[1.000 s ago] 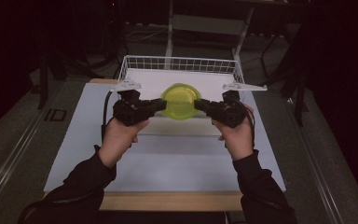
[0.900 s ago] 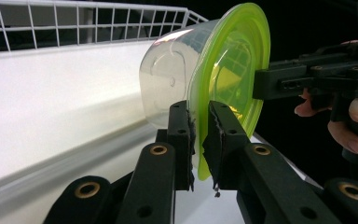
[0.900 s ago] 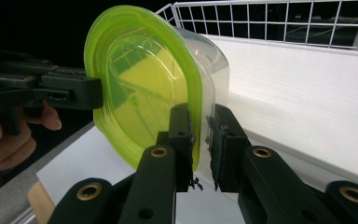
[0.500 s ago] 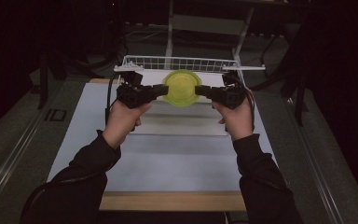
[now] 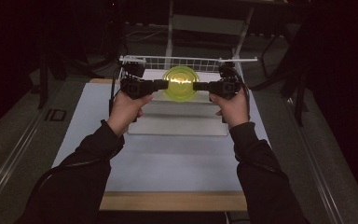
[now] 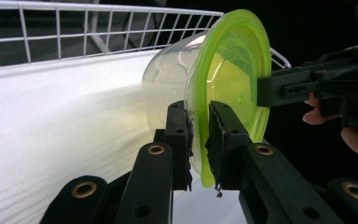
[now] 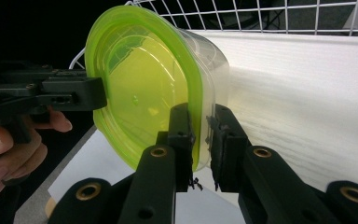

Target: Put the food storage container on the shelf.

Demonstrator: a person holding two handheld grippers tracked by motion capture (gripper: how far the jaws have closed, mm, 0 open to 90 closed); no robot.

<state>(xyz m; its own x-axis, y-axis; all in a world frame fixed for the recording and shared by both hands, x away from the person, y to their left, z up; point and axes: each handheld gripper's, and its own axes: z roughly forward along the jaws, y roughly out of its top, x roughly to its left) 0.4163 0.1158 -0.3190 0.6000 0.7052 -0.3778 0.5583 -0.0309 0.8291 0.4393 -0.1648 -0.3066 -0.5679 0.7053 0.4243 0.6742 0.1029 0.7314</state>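
A clear plastic tub with a lime-green lid hangs in the air above the white wire basket, lid towards the person. My left gripper is shut on the lid's rim from the left side. From the right, my right gripper is shut on the opposite rim. In the left gripper view the lid stands on edge with the clear tub body behind it, and the right gripper's jaw pinches the far edge. The right gripper view shows the lid and the left gripper's jaw.
The wire basket has a white floor and low mesh walls. It stands at the far end of a white mat on a wooden table. Dark floor and stand legs lie beyond.
Both hands have carried the tub away from the person and slightly up, from over the mat's middle to over the basket. Both grips stayed closed on the lid's rim.
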